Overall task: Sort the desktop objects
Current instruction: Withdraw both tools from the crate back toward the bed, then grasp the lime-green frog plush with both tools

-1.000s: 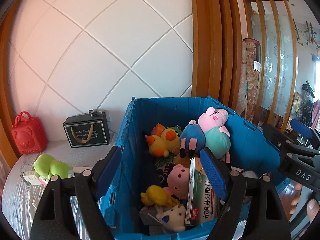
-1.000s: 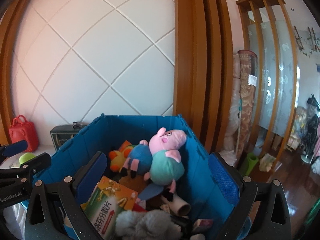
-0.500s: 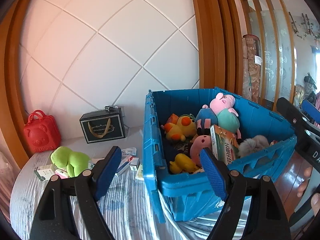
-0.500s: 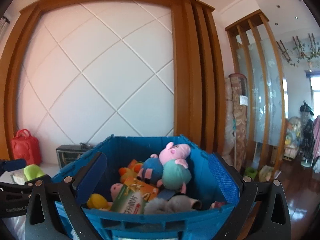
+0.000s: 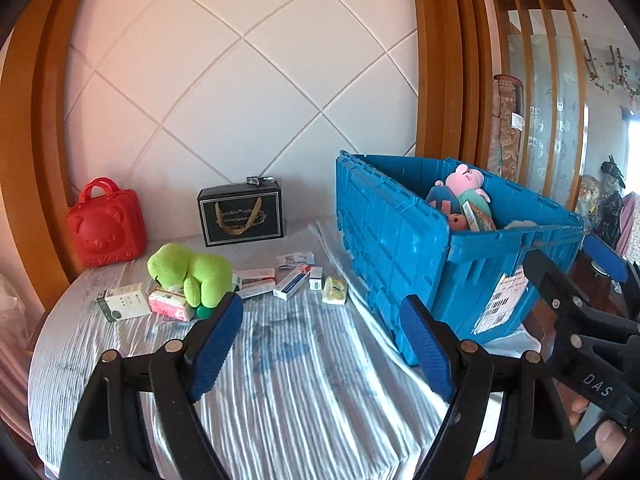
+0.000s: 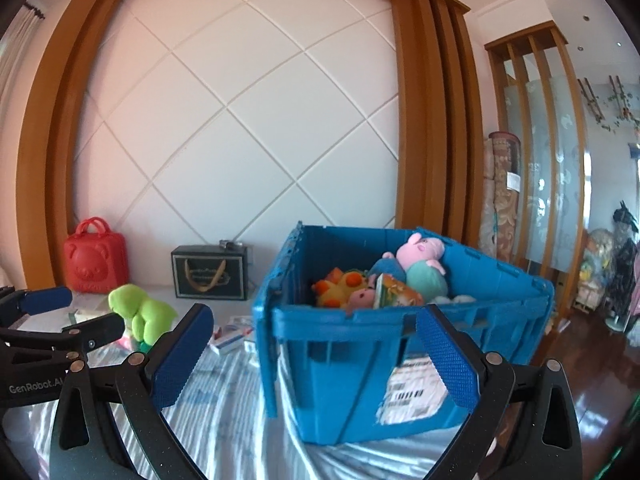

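Observation:
A blue crate point(image 5: 400, 248) stands on the right of the cloth-covered table point(image 5: 312, 400), holding a pink pig plush point(image 6: 420, 256), a yellow-orange plush point(image 6: 336, 288) and a printed box point(image 6: 396, 292). Left of it lie a green plush point(image 5: 188, 272), a white-green box point(image 5: 124, 302), a pink pack point(image 5: 168, 304), small tube boxes point(image 5: 292, 280) and a yellow packet point(image 5: 334, 290). My left gripper point(image 5: 322, 344) hangs open and empty above the cloth, short of these items. My right gripper point(image 6: 312, 356) is open and empty in front of the crate's near wall point(image 6: 340, 360).
A red bear-shaped case point(image 5: 106, 222) and a black gift box point(image 5: 240, 212) stand against the white quilted wall. The table's rounded edge runs along the left. Wooden floor point(image 6: 592, 344) and room clutter lie to the right. A person's fingers point(image 5: 608, 436) hold the right gripper.
Both grippers have drawn back from above the crate's contents and sunk a little. The crate now sits farther off, and the loose items on the table have come into view. Both stayed open.

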### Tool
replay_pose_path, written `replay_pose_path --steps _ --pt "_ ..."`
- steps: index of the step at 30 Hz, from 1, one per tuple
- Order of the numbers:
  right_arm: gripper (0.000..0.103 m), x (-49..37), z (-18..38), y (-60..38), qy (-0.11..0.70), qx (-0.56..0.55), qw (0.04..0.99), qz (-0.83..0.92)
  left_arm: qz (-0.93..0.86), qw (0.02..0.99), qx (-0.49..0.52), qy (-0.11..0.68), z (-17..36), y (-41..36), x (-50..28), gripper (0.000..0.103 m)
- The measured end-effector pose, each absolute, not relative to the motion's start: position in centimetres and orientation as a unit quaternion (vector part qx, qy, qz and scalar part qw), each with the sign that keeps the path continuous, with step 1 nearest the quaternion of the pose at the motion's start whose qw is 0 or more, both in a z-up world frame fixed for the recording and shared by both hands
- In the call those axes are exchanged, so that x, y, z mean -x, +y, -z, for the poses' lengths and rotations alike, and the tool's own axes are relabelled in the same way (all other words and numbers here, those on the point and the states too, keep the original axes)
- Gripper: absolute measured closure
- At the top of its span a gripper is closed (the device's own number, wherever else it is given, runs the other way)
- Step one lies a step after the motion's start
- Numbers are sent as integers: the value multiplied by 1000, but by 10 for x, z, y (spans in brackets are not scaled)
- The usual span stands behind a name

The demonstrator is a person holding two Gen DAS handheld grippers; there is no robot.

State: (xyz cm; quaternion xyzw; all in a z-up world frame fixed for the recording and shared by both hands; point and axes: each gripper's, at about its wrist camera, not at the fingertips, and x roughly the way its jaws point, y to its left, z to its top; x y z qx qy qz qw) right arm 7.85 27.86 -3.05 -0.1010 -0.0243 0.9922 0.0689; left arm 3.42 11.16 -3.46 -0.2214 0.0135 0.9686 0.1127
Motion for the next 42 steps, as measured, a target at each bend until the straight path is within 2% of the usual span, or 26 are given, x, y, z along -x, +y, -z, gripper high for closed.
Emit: replay_pose_path --steps 12,21,29,42 --pt "0 -57 75 197 -28 166 20 -986 -966 57 249 -39 78 25 -21 22" --pt "0 34 100 174 -30 195 -46 -979 -954 -63 290 -35 108 -28 45 22" --pt "0 119 137 170 -41 244 -77 -966 -927 -159 332 -71 142 -88 97 22" --pt "0 207 182 157 -43 315 -49 -947 -904 -161 385 -87 177 -143 195 22"
